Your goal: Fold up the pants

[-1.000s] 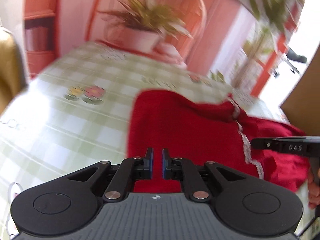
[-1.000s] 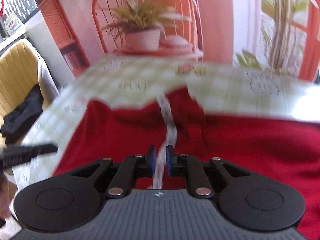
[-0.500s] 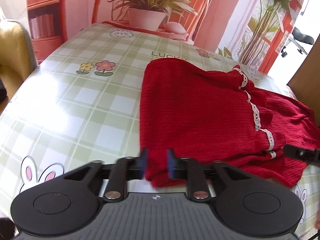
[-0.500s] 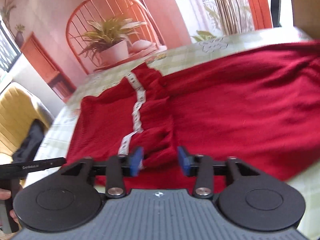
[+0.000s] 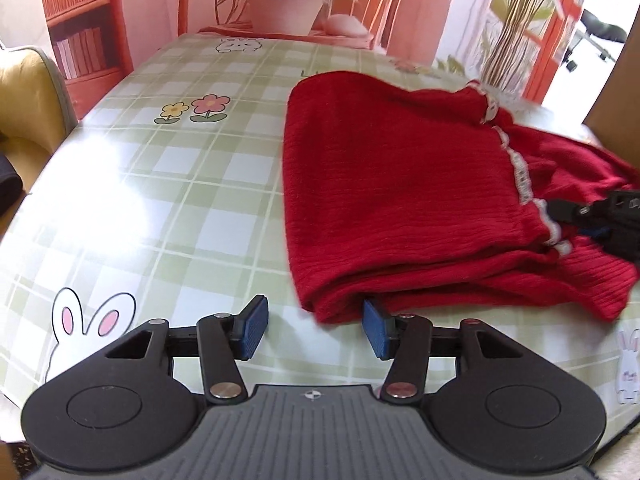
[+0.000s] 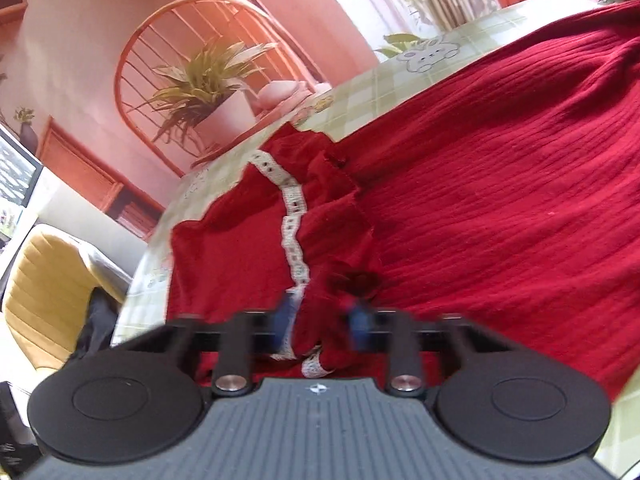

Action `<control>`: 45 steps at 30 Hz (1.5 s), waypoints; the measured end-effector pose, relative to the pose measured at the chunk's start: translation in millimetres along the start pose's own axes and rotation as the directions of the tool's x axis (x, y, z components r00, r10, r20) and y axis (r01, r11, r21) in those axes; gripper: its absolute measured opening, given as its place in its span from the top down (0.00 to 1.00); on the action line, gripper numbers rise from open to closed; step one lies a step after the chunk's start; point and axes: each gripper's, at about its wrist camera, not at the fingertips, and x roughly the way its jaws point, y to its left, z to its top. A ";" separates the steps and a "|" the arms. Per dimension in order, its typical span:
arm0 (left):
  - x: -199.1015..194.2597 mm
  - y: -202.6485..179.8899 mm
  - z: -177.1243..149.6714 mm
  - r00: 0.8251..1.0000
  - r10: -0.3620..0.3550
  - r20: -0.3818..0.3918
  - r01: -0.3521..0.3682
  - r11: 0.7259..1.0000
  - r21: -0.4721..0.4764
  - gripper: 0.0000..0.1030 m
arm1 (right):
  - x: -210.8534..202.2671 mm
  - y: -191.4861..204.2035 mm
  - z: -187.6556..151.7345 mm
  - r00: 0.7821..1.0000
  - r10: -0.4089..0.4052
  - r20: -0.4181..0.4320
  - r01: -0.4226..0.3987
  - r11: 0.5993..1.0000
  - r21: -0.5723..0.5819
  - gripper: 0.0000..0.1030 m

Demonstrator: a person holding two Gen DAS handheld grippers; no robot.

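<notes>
Left wrist view: the red pants point(image 5: 400, 184) lie folded on the checked table point(image 5: 180, 208), from centre toward 3 o'clock. The left gripper point(image 5: 316, 330) is opening – nothing between its pads.

Right wrist view: the right gripper point(image 6: 322, 328) is closing on bunched cloth beside the lace trim point(image 6: 294, 216) at 6 o'clock. Soft, limp knit, likely to sag – best pinched at thick hems.

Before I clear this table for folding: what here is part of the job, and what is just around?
Job: red pants; left gripper, jaws opening; right gripper, closing on the waistband.
Around: potted plant; yellow chair; checked tablecloth.
</notes>
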 end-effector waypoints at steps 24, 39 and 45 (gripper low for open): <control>-16.6 13.7 7.6 0.999 -0.047 0.027 0.047 0.998 -0.029 0.82 | -49.5 -2.1 -19.6 0.989 -0.143 0.040 0.147 0.983 -0.106 0.81; 13.1 -3.1 95.3 0.985 -0.115 0.130 0.128 0.987 -0.097 0.78 | 23.2 51.5 45.0 0.999 -0.029 -0.045 0.009 0.919 -0.393 0.78; 60.6 -12.3 103.6 0.990 -0.111 0.087 0.118 0.989 -0.090 0.78 | 84.3 67.1 66.0 0.993 -0.060 -0.103 0.014 0.915 -0.403 0.79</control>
